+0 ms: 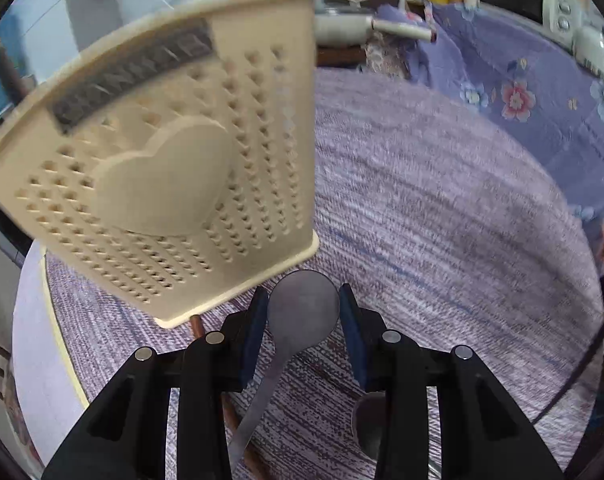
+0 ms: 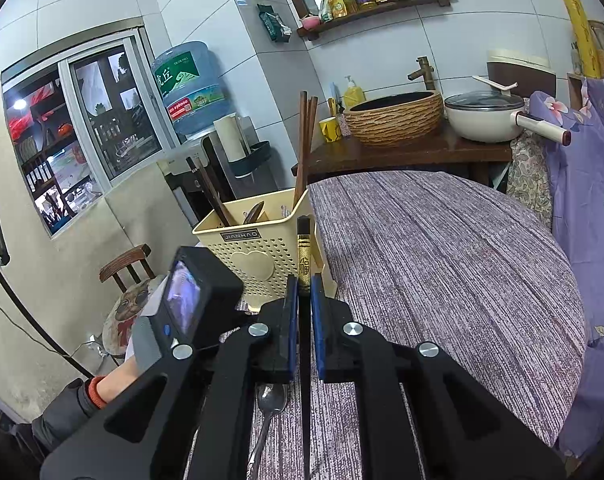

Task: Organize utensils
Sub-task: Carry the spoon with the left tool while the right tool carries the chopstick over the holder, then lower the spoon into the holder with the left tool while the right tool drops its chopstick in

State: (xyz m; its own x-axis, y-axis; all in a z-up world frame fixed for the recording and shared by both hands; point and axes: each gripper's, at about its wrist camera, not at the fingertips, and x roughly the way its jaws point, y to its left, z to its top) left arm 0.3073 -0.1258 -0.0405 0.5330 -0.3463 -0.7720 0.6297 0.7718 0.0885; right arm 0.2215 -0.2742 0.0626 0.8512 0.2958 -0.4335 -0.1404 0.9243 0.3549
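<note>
1. Left wrist view: the left gripper (image 1: 303, 312) is hanging over the purple tabletop (image 1: 442, 220), its jaws bracketing the bowl of a spoon (image 1: 302, 310). The left pad is touching the bowl; whether the right pad is pressing I cannot tell. The cream basket (image 1: 162, 168) is sitting just beyond.
2. Right wrist view: the right gripper (image 2: 304, 300) is clenching its jaws on a black chopstick (image 2: 304, 252) beside the basket (image 2: 258, 256), which is holding brown chopsticks (image 2: 304, 140). Another spoon (image 2: 268, 408) is lying beneath the jaws.
</note>
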